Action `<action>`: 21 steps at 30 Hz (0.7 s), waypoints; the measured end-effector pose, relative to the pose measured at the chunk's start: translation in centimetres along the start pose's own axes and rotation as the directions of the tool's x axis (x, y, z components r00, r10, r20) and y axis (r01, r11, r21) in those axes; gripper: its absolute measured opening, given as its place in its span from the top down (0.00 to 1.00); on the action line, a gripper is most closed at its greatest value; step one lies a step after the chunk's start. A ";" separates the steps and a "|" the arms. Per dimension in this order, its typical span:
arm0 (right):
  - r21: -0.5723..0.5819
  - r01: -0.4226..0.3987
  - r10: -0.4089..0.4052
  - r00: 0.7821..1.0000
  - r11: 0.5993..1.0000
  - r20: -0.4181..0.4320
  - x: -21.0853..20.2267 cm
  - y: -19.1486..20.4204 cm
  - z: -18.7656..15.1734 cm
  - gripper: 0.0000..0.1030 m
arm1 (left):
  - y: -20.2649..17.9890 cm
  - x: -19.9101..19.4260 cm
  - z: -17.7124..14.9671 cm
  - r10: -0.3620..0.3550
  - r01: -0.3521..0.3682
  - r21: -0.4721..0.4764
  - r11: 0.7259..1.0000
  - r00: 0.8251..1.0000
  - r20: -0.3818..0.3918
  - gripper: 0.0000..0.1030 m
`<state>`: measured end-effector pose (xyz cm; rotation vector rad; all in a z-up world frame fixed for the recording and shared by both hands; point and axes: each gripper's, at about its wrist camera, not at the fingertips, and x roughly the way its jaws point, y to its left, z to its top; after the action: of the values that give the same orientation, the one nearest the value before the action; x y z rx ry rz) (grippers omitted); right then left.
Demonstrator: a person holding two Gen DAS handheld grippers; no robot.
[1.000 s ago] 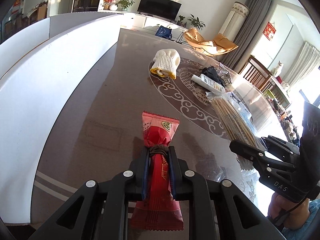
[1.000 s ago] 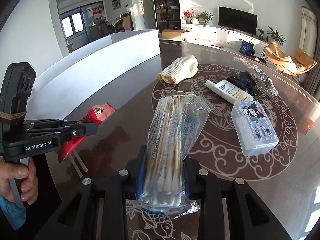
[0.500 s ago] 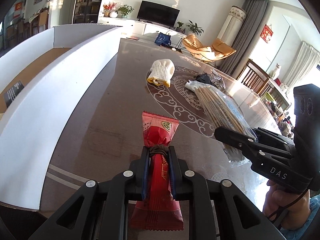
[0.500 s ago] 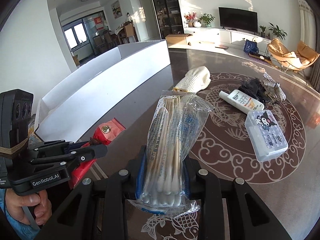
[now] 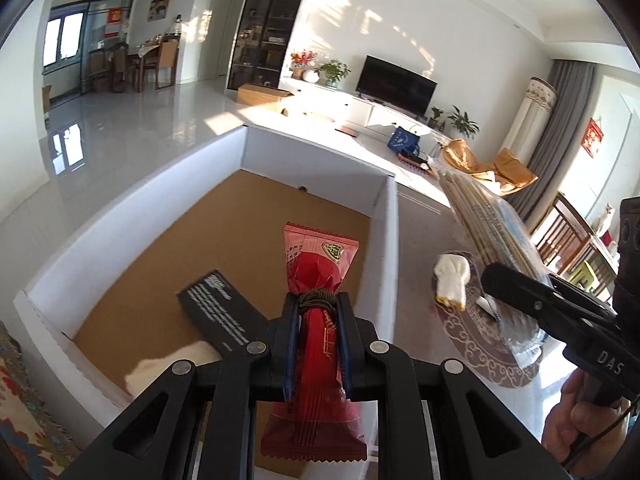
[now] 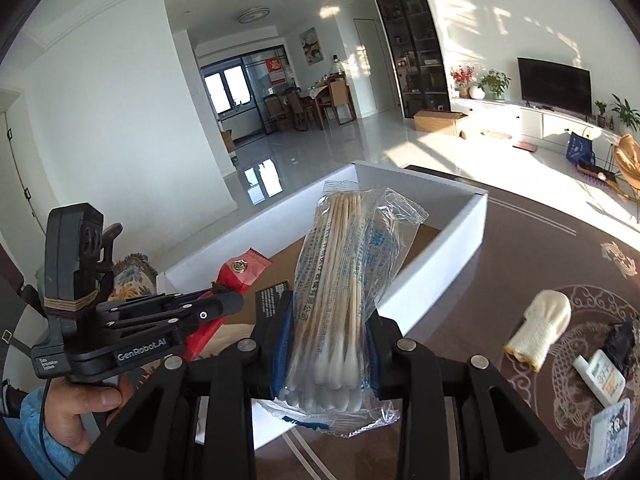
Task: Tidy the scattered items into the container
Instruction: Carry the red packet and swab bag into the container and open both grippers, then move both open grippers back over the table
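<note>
Both grippers loaded, poised at the container.

Left wrist: left gripper [image 5: 318, 344] clamped on the red snack packet [image 5: 316, 320], held above the white box [image 5: 384, 248], near its right wall; a black box [image 5: 222, 314] lies inside. Risk: released here, the packet may catch that wall and fall outside.
Right wrist: right gripper [image 6: 330, 352] clamped on the cotton swab bag [image 6: 344, 280], near the box rim. Slippery film could slide out early; both grippers are near each other and could collide. White glove [image 6: 540, 324] waits on the table [image 6: 540, 240].
</note>
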<state>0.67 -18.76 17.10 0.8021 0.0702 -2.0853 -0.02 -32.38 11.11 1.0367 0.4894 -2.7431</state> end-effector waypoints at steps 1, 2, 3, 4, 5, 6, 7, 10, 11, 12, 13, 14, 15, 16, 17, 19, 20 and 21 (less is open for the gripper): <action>-0.014 -0.012 0.011 1.000 1.000 -0.015 1.5 0.9 0.7 0.70 | 1.4 0.6 0.7 0.025 -0.025 -0.011 1.000 1.000 -0.011 0.84; -0.026 -0.018 0.017 0.999 0.999 -0.033 3.1 1.8 1.1 0.70 | 2.8 1.2 1.3 0.050 -0.051 -0.020 0.999 0.998 -0.024 0.84; -0.036 -0.023 0.021 0.998 0.999 -0.054 4.6 2.5 1.4 0.70 | 4.0 2.0 1.8 0.073 -0.074 -0.026 0.997 0.997 -0.038 0.84; -0.047 -0.027 0.023 0.997 0.999 -0.078 6.3 3.2 1.6 0.70 | 5.1 2.8 2.3 0.093 -0.094 -0.031 0.995 0.994 -0.056 0.84; -0.060 -0.027 0.021 0.994 0.998 -0.106 8.0 3.7 1.7 0.70 | 6.2 3.7 2.6 0.108 -0.111 -0.038 0.993 0.991 -0.076 0.84; -0.075 -0.023 0.012 0.991 0.997 -0.135 9.6 4.2 1.6 0.70 | 7.1 4.7 2.8 0.120 -0.125 -0.045 0.991 0.988 -0.100 0.84; -0.089 -0.011 -0.003 0.987 0.996 -0.161 11.2 4.5 1.5 0.70 | 8.0 5.7 3.0 0.129 -0.136 -0.050 0.989 0.983 -0.128 0.84; -0.098 0.038 -0.060 0.970 0.994 -0.235 15.1 4.5 1.1 0.66 | 9.7 8.5 2.9 0.161 -0.175 -0.043 0.984 0.962 -0.219 0.83; -0.093 0.060 -0.083 0.961 0.994 -0.263 16.1 4.3 0.9 0.54 | 10.0 9.2 2.7 0.186 -0.200 -0.032 0.979 0.949 -0.255 0.81; -0.088 0.078 -0.100 0.953 0.993 -0.286 17.0 4.0 0.8 0.27 | 10.1 9.9 2.5 0.201 -0.218 -0.027 0.976 0.935 -0.293 0.79; -0.086 0.086 -0.108 0.949 0.993 -0.297 17.5 3.8 0.7 0.16 | 10.2 10.3 2.1 0.202 -0.222 -0.029 0.975 0.925 -0.321 0.77; -0.085 0.087 -0.108 0.950 0.993 -0.294 17.5 3.7 0.7 0.10 | 10.2 10.5 2.0 0.195 -0.217 -0.031 0.976 0.925 -0.325 0.65; -0.085 0.086 -0.107 0.953 0.993 -0.284 17.3 3.6 0.7 0.10 | 10.1 10.4 2.0 0.200 -0.219 -0.026 0.975 0.928 -0.314 0.43; -0.085 0.085 -0.105 0.956 0.993 -0.275 17.1 3.5 0.7 0.10 | 9.9 10.1 2.0 0.213 -0.229 -0.020 0.973 0.932 -0.294 0.32; -0.084 0.085 -0.105 0.959 0.993 -0.264 16.8 3.4 0.8 0.10 | 9.6 9.7 2.1 0.225 -0.238 -0.016 0.971 0.937 -0.267 0.21; -0.082 0.091 -0.108 0.967 0.992 -0.230 15.4 3.1 0.9 0.10 | 8.8 9.0 2.1 0.248 -0.256 -0.005 0.967 0.941 -0.229 0.19; -0.081 0.094 -0.109 0.972 0.992 -0.209 14.4 2.9 0.9 0.10 | 8.4 8.8 2.2 0.252 -0.259 -0.003 0.966 0.943 -0.219 0.19; -0.081 0.099 -0.113 0.976 0.992 -0.186 13.4 2.6 0.9 0.10 | 7.8 8.4 2.2 0.248 -0.254 -0.003 0.967 0.947 -0.206 0.19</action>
<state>-3.28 -30.25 10.83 0.9705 0.2960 -2.0871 -5.53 -40.77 5.22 1.2847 0.3927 -2.4144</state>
